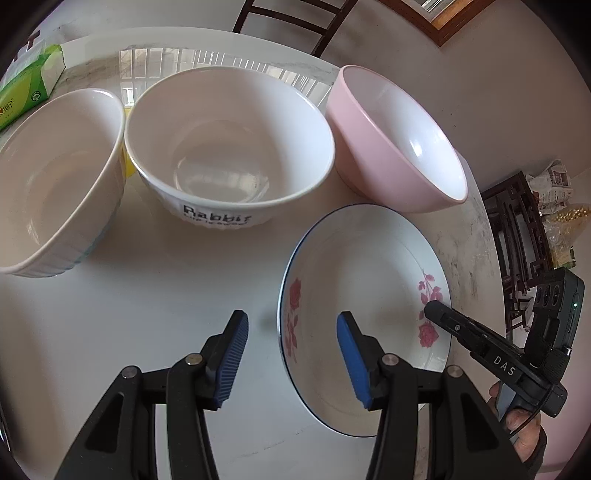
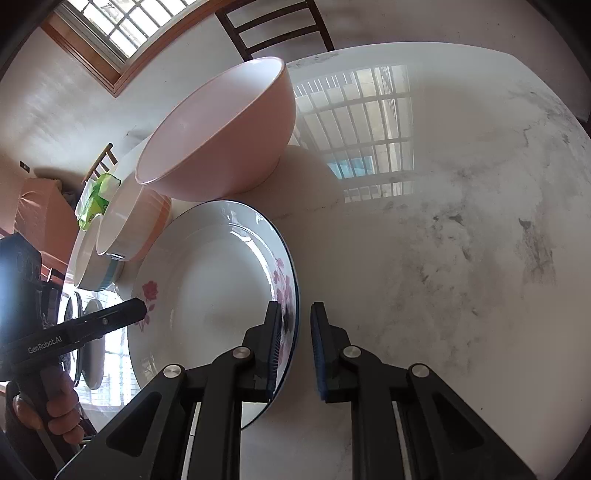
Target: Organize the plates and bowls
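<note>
A white plate with pink roses and a blue rim (image 1: 362, 280) (image 2: 207, 288) lies on the marble table. My left gripper (image 1: 292, 318) is open, one blue pad inside the plate's left rim and one outside on the table. My right gripper (image 2: 296, 308) straddles the opposite rim with its jaws close together. Its inner pad lies against the plate, and a sliver of table shows between the rim and the outer pad. Behind the plate stand a pink bowl (image 1: 399, 147) (image 2: 221, 136), a white "Rabbit" bowl (image 1: 229, 147) and a white ribbed bowl (image 1: 55, 184).
A green tissue pack (image 1: 29, 85) lies at the table's far left corner. A dark wooden chair (image 1: 288, 18) stands behind the table. The table edge (image 1: 476, 229) runs just right of the plate. A wide stretch of bare marble (image 2: 461, 240) lies to the plate's right.
</note>
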`<state>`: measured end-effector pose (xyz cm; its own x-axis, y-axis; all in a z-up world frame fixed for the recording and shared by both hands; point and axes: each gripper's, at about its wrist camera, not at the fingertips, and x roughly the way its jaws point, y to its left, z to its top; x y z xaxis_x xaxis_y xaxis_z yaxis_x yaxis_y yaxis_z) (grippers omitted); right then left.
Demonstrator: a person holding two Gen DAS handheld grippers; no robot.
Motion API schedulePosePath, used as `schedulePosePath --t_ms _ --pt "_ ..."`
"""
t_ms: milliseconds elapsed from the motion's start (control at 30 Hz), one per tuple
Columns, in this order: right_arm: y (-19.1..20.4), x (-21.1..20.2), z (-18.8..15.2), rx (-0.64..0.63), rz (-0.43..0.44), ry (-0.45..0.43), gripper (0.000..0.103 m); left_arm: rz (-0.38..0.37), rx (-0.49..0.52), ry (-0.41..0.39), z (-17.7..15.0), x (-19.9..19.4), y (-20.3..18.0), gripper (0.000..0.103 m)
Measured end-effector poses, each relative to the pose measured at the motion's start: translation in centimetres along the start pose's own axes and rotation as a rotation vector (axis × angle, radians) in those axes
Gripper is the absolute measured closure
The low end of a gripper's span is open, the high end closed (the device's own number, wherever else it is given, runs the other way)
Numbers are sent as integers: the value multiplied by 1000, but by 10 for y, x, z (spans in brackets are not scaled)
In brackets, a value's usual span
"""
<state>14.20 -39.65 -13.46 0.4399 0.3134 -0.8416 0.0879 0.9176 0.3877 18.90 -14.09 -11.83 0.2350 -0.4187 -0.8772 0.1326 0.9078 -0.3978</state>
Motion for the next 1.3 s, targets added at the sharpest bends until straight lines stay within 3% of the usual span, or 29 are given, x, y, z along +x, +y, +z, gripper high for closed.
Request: schedulePosePath --t_ms 67,200,400,833,1300 --pt "1 2 1 -6 4 4 89 -5 9 5 0 3 -2 52" --pt "4 3 1 -22 -1 0 91 3 32 11 -1 10 -8 76" --pt "6 1 -3 -21 -20 -11 91 56 88 8 -3 8 -9 85" --pt "22 -7 -33 14 -31 -6 90 41 86 40 -29 -11 14 87" --pt "82 -2 -68 -7 -20 14 91 35 26 33 -58 -43 67 87"
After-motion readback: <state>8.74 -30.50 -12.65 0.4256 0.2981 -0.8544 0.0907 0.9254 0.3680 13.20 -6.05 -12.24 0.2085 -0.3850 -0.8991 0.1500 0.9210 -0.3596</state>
